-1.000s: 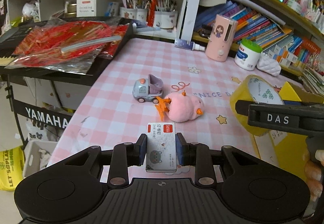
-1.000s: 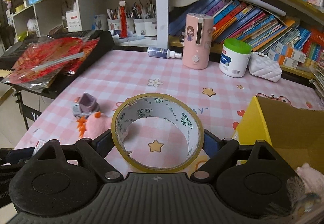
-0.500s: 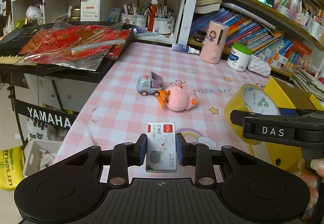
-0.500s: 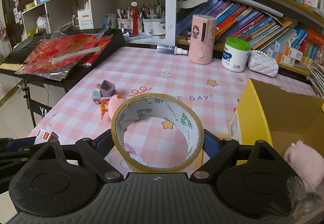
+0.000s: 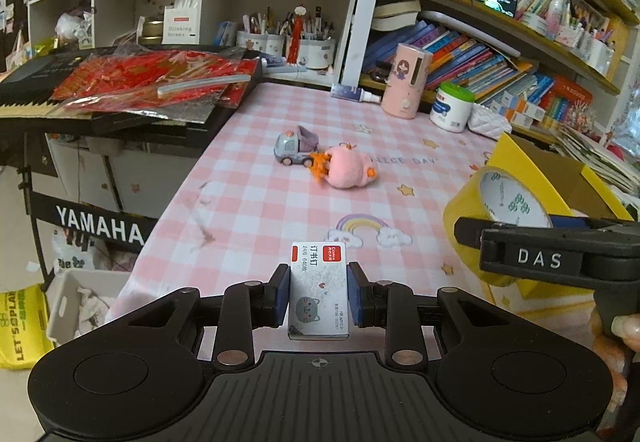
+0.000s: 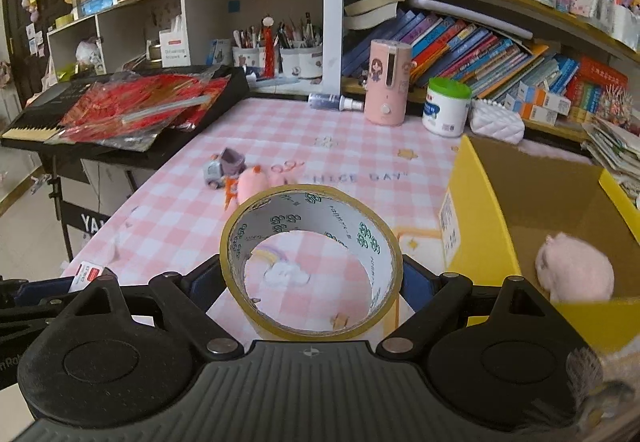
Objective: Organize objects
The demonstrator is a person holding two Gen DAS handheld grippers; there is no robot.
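Left wrist: my left gripper [image 5: 319,300] is clamped on one staple box [image 5: 319,288] above the table [image 5: 256,210]; one truck [image 5: 294,151] and one plush [image 5: 347,172] lie there. Shallow grip; box may slip. Right wrist: my right gripper [image 6: 311,280] pinches one tape roll [image 6: 311,267] beside one yellow box [image 6: 480,242] holding a second plush [image 6: 574,274]; roll may clip the wall.

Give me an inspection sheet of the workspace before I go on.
Surface: pink checked tablecloth.
Job's things: staple box, tape roll, toy truck beside pink plush; yellow box holds another plush.
Clutter: pink dispenser, green-lidded jar, spray bottle.
Grippers: left gripper clamps the staple box; right gripper clamps the tape roll.
Cables: nothing seen.
Surroundings: bookshelves, Yamaha keyboard.
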